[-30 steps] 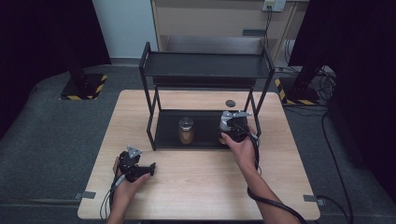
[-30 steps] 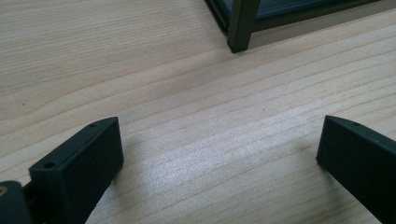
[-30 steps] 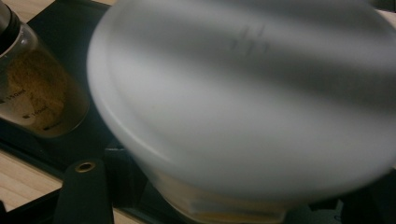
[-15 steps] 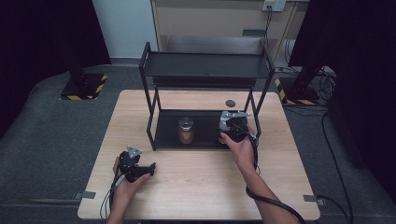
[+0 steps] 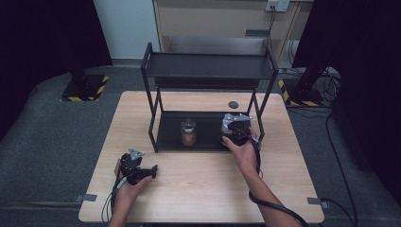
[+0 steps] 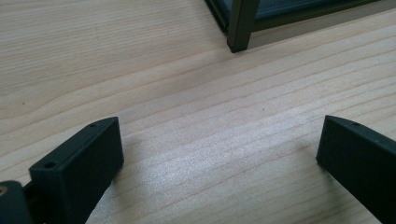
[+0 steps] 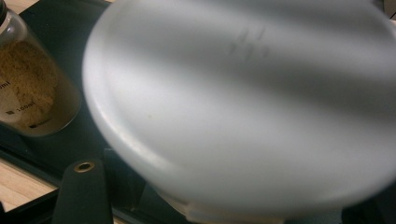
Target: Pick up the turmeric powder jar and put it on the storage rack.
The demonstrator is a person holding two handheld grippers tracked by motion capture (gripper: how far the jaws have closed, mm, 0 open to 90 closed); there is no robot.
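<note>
Setting: pale wooden table (image 5: 203,189), black two-tier rack (image 5: 208,66) standing at its far half, dark curtains at both sides.
Right gripper (image 5: 235,126): held at the front right of the rack's lower shelf (image 5: 170,137), just at the shelf's front edge, hand (image 5: 243,153) behind it, cable trailing back along the forearm.
White lid (image 7: 243,107): seen close and blurred in the right gripper view, a round pale disc tilted across the frame, directly ahead of the jaws.
Right jaws: one black jaw rising at lower left beside the white lid, the other hidden at the frame's lower right; apparently clamped on the container under the lid, though the blur leaves that short of certain, so grip cannot be told.
Jar (image 5: 188,132): glass, filled with tan powder, metal cap, upright on the lower shelf, left of the right gripper and apart from it; seen again at upper left in the right gripper view, printed measuring marks on its side.
Left gripper (image 5: 142,172): low over the table's near left part, well clear of the rack, grey plate on top, cable running back off the near edge.
Left jaws: spread wide, bare wood grain between them, nothing held.
Rack leg (image 6: 240,25): front left corner post, planted on the table ahead of the left jaws.
Small dark disc (image 5: 232,104): flat on the table behind the rack, toward the right.
</note>
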